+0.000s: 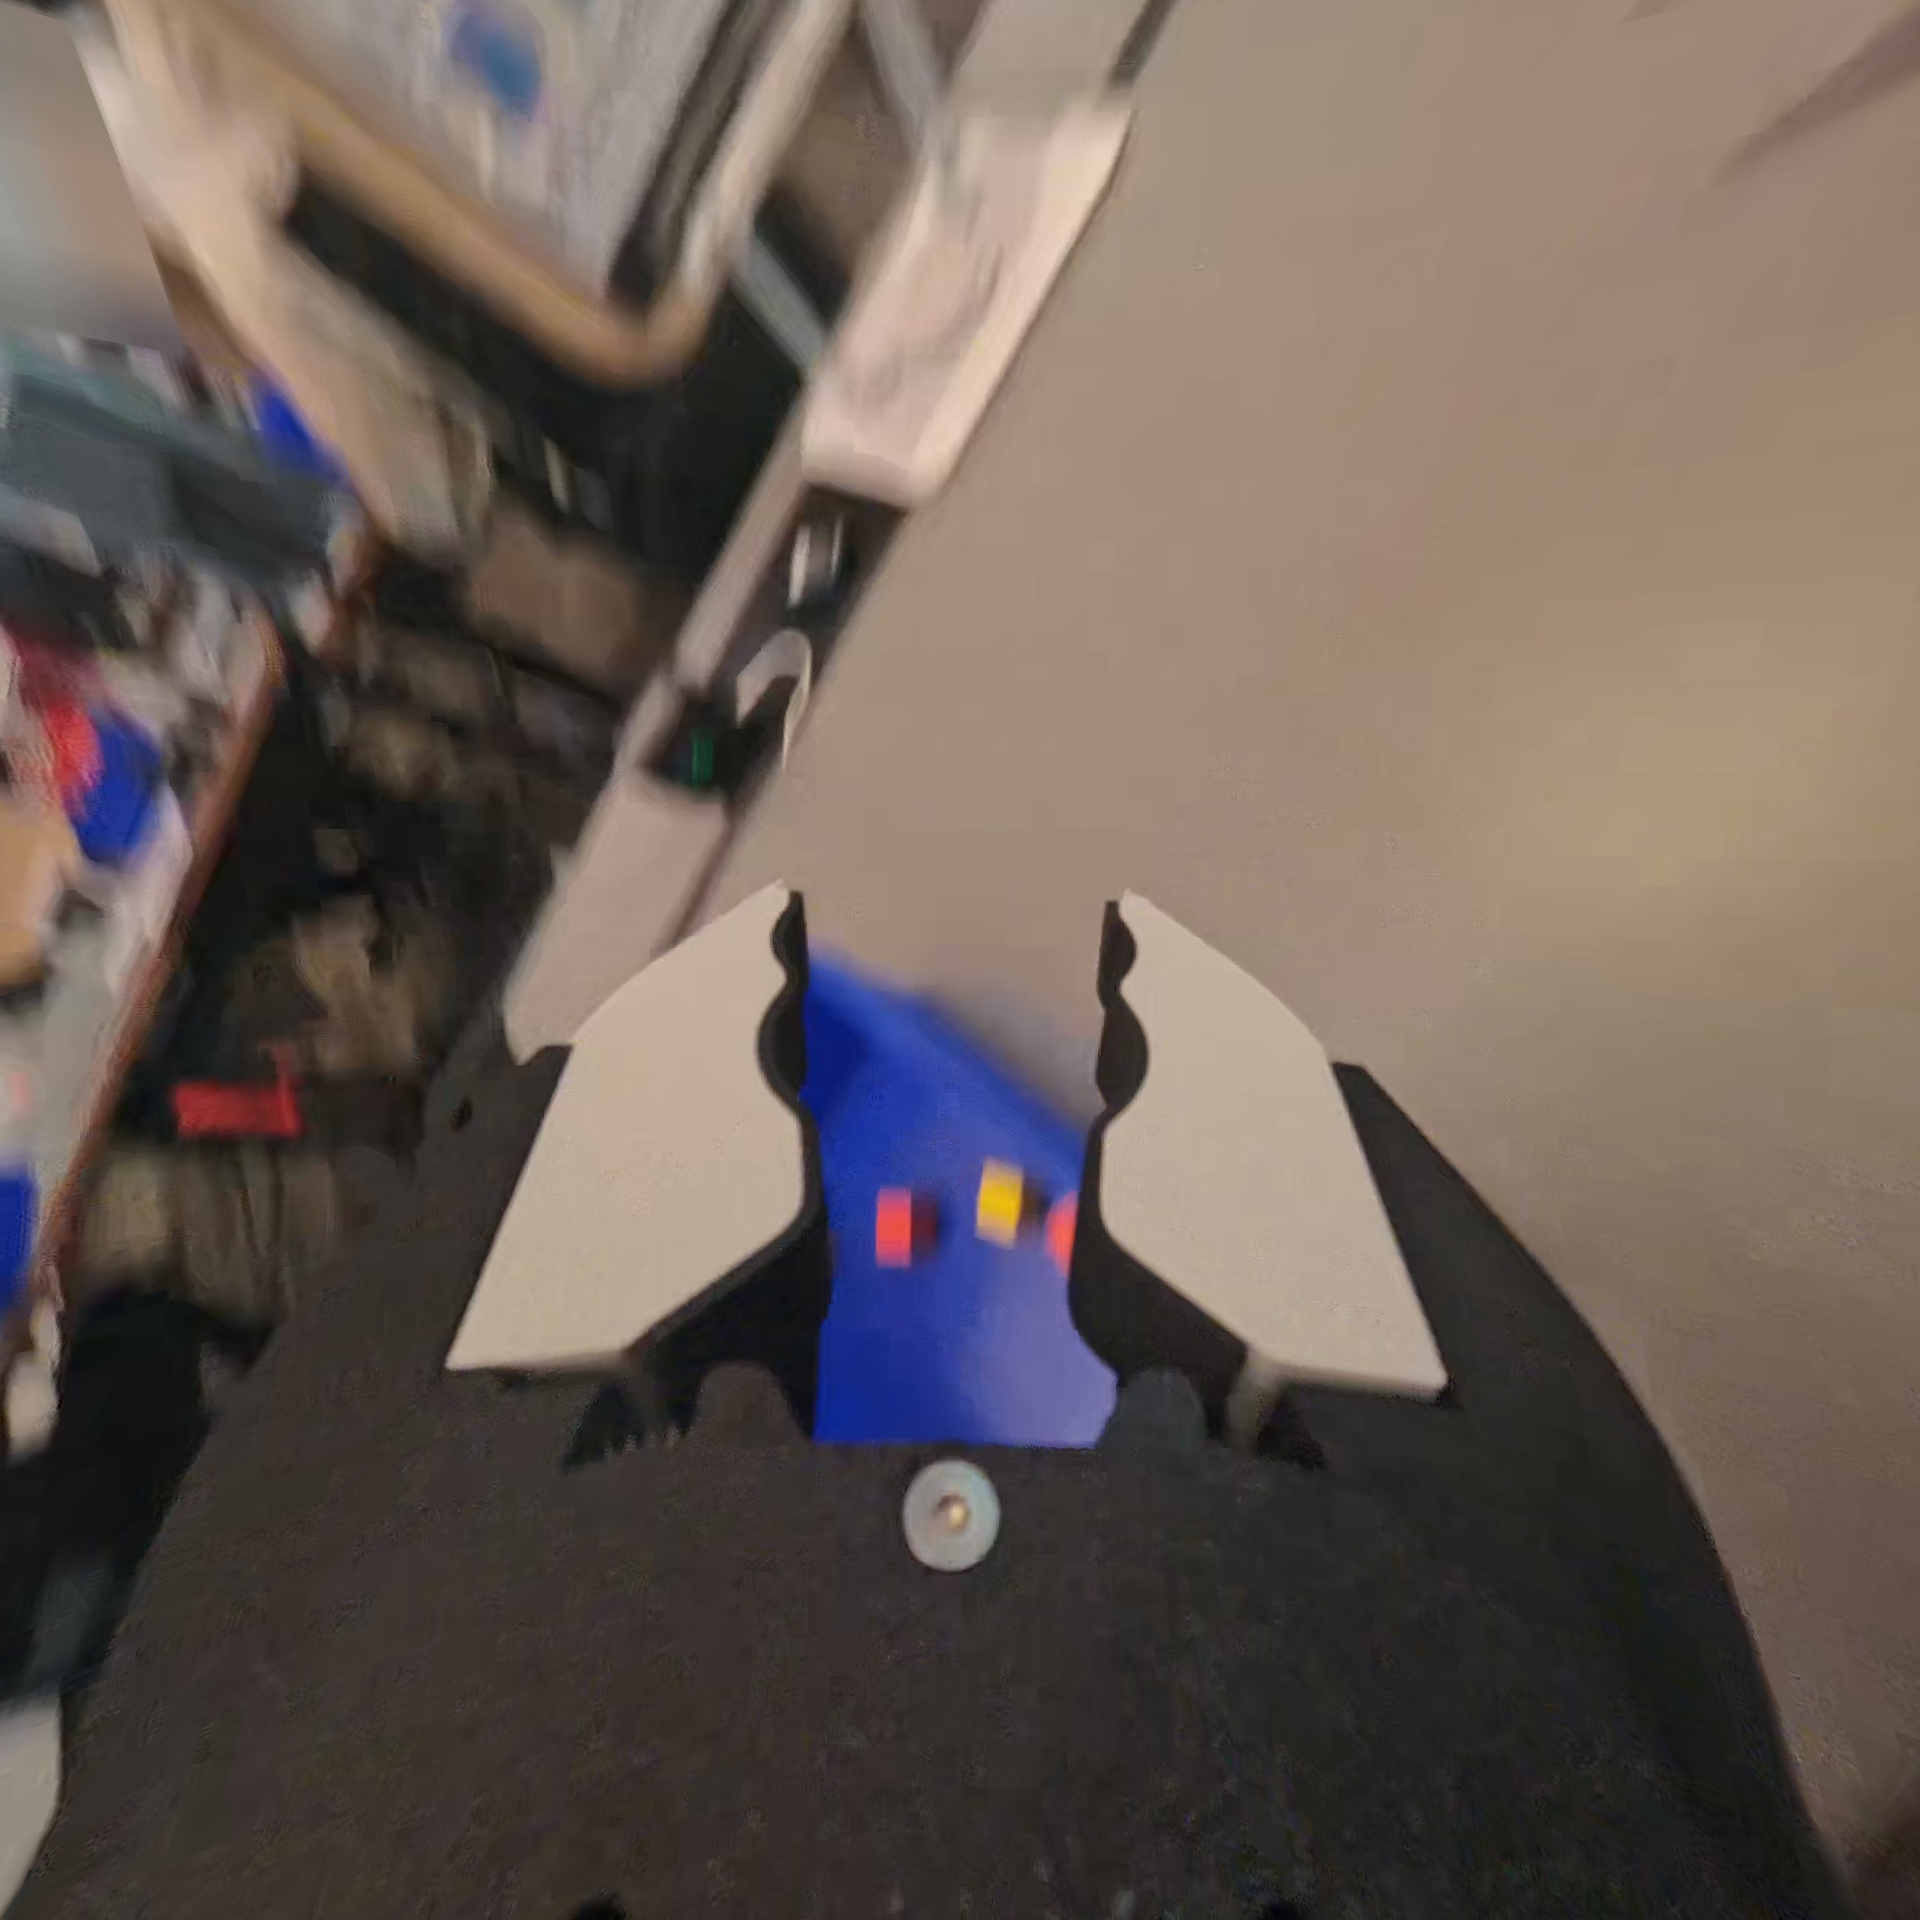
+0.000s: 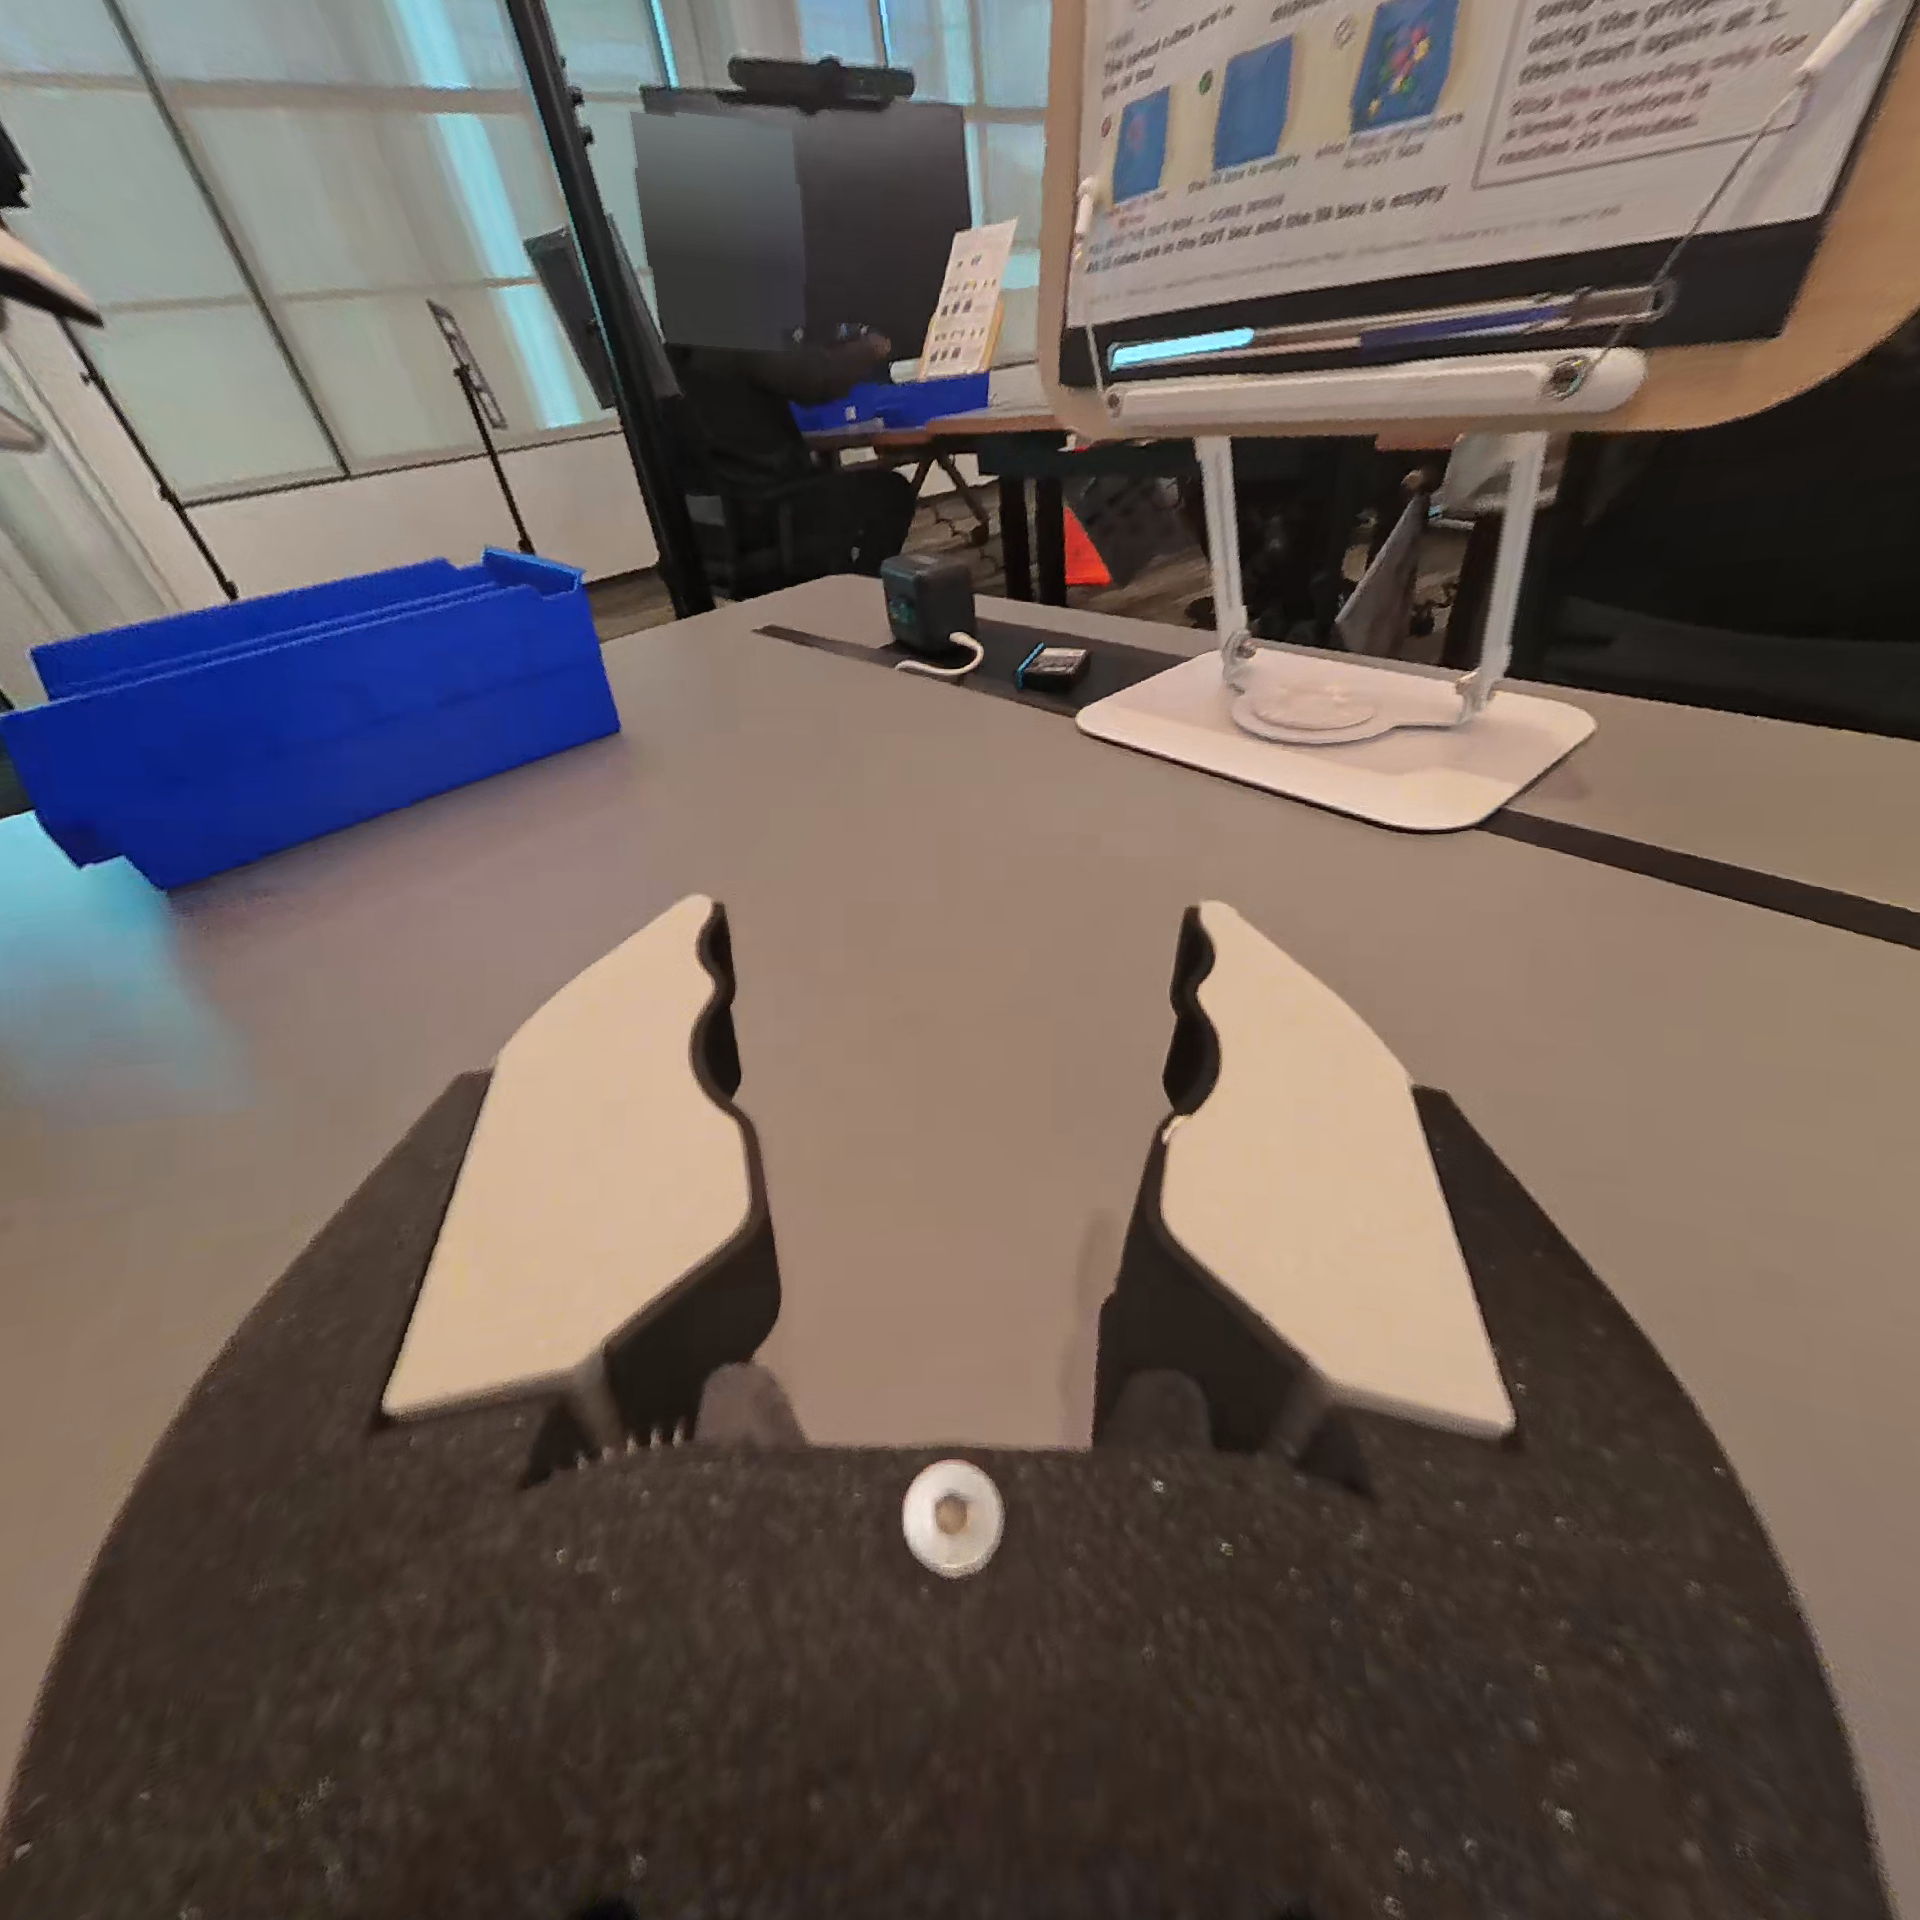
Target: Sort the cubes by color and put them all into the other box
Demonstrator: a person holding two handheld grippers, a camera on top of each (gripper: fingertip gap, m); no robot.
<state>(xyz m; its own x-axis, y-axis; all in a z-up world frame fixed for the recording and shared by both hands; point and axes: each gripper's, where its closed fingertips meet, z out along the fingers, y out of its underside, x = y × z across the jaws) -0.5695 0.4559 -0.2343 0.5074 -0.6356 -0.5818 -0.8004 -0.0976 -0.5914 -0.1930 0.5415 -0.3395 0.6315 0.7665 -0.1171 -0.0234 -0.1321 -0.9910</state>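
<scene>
Now I have my left tongs (image 1: 951, 920) spread wide and empty over a blue box (image 1: 935, 1330); between their fingers I see a red cube (image 1: 894, 1228) and a yellow cube (image 1: 1002, 1200), blurred. My right tongs (image 2: 954, 925) are likewise released, holding nothing, above bare grey desk (image 2: 935, 821). Another blue box (image 2: 312, 707) sits toward the desk's far left edge, well apart from them.

An office-like lab or data-collection room. A grey desk (image 2: 935, 831) carries a blue box (image 2: 312, 717) near its left edge and an instruction sheet on a white stand (image 2: 1340, 748) toward the far right corner. Behind stand large windows (image 2: 260, 260), tripods (image 2: 478, 416), and a person seated (image 2: 769, 447) at another desk with similar blue boxes.
</scene>
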